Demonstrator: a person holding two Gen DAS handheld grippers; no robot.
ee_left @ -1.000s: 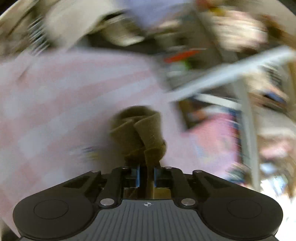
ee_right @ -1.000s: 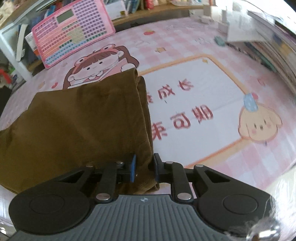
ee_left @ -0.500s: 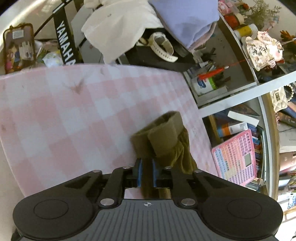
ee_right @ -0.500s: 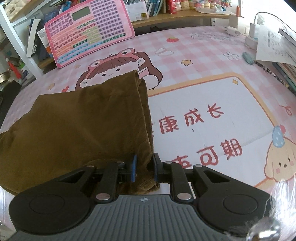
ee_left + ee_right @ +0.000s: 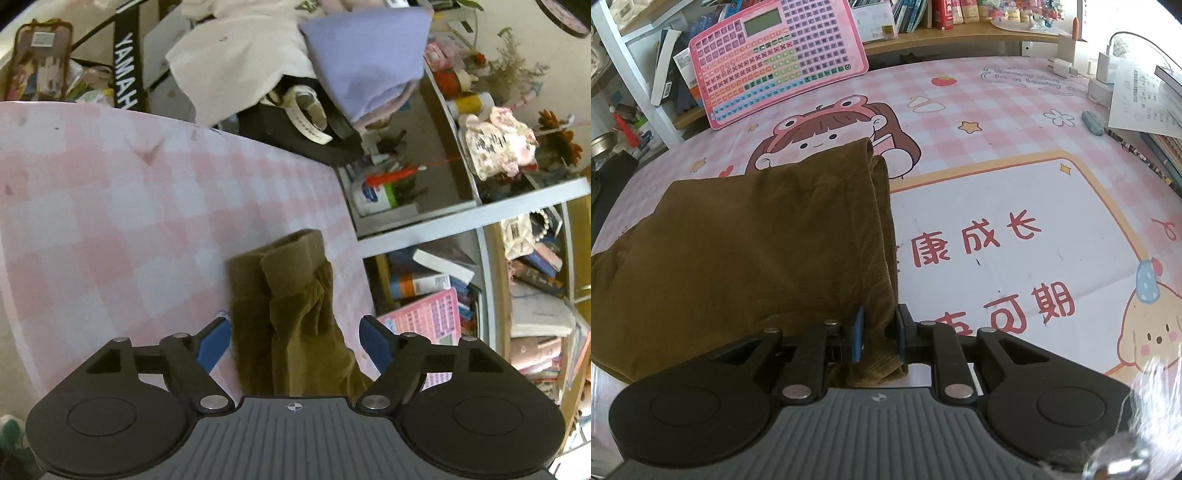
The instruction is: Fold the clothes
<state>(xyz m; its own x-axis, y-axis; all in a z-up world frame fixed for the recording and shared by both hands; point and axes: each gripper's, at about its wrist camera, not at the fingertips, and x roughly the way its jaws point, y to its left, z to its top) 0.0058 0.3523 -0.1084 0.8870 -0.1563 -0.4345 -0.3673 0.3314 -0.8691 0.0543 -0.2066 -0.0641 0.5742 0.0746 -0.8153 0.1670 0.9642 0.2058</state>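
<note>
Corduroy trousers (image 5: 746,251) lie folded over near the left edge of the pink checked mat (image 5: 1015,122), where our right gripper (image 5: 879,328) pinches their corner and our left gripper (image 5: 295,332) is opening off the cuffs (image 5: 291,258), smoothing left.

Brown garment (image 5: 746,236) in right hand-held gripper (image 5: 879,328)

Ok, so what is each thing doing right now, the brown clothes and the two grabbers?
Brown corduroy garment: folded over, lying on the pink checked table mat.
Left gripper: jaws opening, the garment's cuffed end between them, pads off the cloth.
Right gripper: shut on the garment's edge.
Pink toy keyboard: propped up, leaning.
</note>
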